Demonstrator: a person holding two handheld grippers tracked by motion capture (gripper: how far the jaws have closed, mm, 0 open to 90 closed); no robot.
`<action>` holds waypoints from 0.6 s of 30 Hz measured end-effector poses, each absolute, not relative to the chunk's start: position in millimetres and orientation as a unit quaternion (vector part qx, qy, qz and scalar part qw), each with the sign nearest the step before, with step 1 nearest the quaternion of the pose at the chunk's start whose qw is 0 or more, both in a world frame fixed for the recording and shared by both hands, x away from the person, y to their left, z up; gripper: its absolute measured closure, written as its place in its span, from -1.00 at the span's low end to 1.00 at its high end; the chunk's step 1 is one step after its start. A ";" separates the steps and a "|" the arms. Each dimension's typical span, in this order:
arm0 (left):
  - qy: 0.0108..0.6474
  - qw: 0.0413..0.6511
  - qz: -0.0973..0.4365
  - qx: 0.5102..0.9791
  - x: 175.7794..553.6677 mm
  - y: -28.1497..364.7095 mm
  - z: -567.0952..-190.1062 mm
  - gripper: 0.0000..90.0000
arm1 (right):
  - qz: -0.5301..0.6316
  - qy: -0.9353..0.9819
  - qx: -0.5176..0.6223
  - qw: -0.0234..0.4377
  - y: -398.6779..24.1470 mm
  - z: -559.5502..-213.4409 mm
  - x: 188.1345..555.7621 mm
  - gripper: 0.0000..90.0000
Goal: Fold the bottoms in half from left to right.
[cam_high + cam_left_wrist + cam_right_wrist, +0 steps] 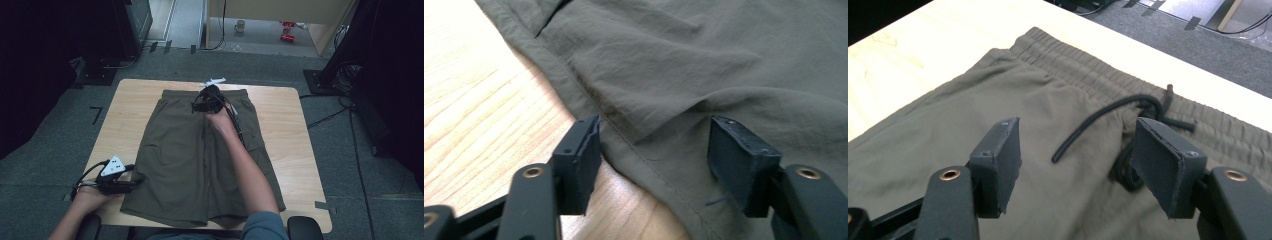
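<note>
Olive-green shorts point(185, 150) lie flat on the wooden table point(125, 110), waistband at the far side. My left gripper point(137, 179) sits at the near left corner, at the outer edge of the left leg. In the left gripper view its jaws point(654, 150) stand apart, with a raised fold of the shorts point(674, 60) and the side seam between them, and the pads not pressing. My right gripper point(200, 104) hovers over the middle of the waistband. In the right gripper view it point(1075, 150) is open above the black drawstring point(1088, 127) of the shorts point(948, 130).
Bare wood point(474, 100) borders the shorts on the left, and a strip of table point(923, 55) runs beyond the waistband. Dark stands and cables ring the table on grey carpet. A mug point(240, 26) and red items point(287, 30) sit on the floor far back.
</note>
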State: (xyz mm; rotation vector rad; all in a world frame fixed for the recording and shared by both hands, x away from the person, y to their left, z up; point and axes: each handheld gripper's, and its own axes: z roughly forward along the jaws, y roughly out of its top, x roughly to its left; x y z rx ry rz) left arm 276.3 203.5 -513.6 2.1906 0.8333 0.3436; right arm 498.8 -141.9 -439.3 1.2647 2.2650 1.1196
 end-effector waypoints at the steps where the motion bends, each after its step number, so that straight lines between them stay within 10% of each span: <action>1: 0.326 0.377 0.134 0.857 276.3 203.5 -513.6 -0.12 | 0.391 0.792 0.442 0.157 -141.9 -439.3 498.8 -0.20; 18: 0.318 0.376 0.125 0.861 272.7 199.4 -511.3 0.31 | 0.397 0.802 0.427 0.131 -94.7 -470.9 519.9 -0.17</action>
